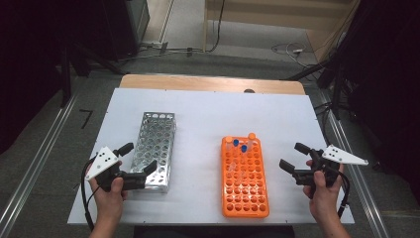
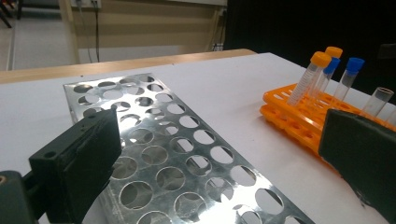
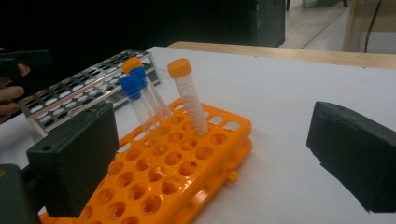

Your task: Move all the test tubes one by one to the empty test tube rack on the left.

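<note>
right gripper (image 1: 292, 157) wide open, empty | left gripper (image 1: 139, 157) wide open, empty, over metal rack (image 1: 154, 148) | risk: a jaw may knock neighbouring tubes (image 3: 154, 98) in orange rack (image 1: 244, 191)

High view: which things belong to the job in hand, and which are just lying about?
In the job:
- orange rack
- capped tubes
- metal rack
- left gripper, open
- right gripper, open

Lying about:
- floor cables
- dark cabinet
</note>
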